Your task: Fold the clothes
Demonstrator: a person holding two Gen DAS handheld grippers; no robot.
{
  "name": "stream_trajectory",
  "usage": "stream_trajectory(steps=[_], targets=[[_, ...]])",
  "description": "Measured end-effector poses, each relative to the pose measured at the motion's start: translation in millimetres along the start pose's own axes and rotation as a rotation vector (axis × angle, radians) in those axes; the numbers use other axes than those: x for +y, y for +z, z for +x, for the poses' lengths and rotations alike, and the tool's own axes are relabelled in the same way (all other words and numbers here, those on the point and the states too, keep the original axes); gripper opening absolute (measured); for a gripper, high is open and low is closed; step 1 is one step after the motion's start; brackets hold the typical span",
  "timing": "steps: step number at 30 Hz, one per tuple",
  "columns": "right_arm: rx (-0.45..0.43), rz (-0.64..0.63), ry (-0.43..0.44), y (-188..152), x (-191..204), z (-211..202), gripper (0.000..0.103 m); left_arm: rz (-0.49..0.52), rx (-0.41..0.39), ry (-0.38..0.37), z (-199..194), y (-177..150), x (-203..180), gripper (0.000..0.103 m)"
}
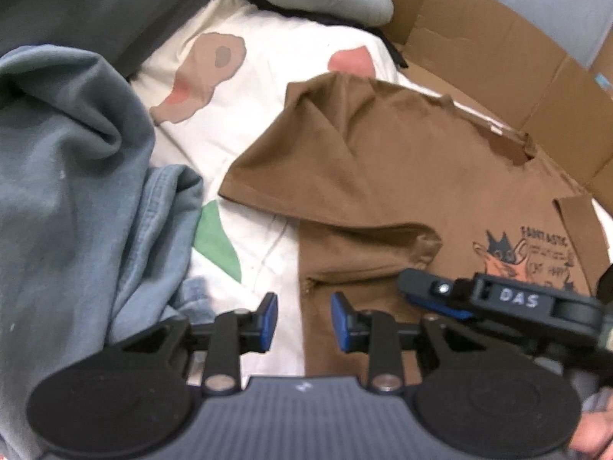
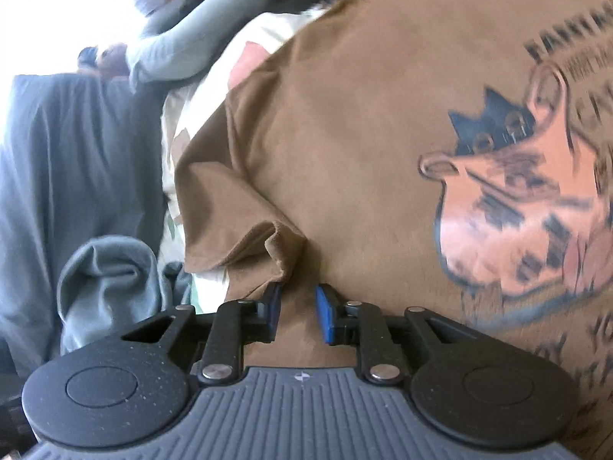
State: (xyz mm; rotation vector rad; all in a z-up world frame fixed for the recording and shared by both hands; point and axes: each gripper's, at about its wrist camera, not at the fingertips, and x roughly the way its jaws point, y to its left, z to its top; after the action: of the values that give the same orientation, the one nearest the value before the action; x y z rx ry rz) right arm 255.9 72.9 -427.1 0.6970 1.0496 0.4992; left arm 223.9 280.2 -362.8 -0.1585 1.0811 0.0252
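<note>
brown t-shirt [image 1: 383, 176], tongs [image 1: 433, 299] marked "das"

Brown t-shirt [image 1: 383, 176] is spread face up across a white patterned sheet [image 1: 264, 61] and flattened cardboard [image 1: 498, 46], printed graphic [image 1: 525, 257] at right. One sleeve [image 1: 306, 145] is laid out toward the blue-grey garment [image 1: 76, 176] heaped at left. Left gripper [image 1: 304, 316] is held just above the shirt's side edge, blue pads [image 1: 271, 316] parted, nothing gripped. Right gripper [image 1: 421, 291] is seen low at right, over the shirt; jaw state can't be read.
</note>
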Motion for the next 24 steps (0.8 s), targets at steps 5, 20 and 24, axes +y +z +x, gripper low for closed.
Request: stream_trajectory(steps=[5,20,24], targets=[[-0.043,-0.051,-0.003,5.2,12.3,-6.9,0.061,-0.053,0.043,0.027,23.8,6.5,8.1,0.031],[-0.014,-0.146,-0.097,19.0,18.5,4.0,0.007,0.015,0.071,0.039,33.3,8.2,3.3,0.014],[-0.039,-0.088,-0.114,12.7,13.1,-5.4,0.005,0.012,0.078,0.049,34.9,8.6,4.1,0.014]])
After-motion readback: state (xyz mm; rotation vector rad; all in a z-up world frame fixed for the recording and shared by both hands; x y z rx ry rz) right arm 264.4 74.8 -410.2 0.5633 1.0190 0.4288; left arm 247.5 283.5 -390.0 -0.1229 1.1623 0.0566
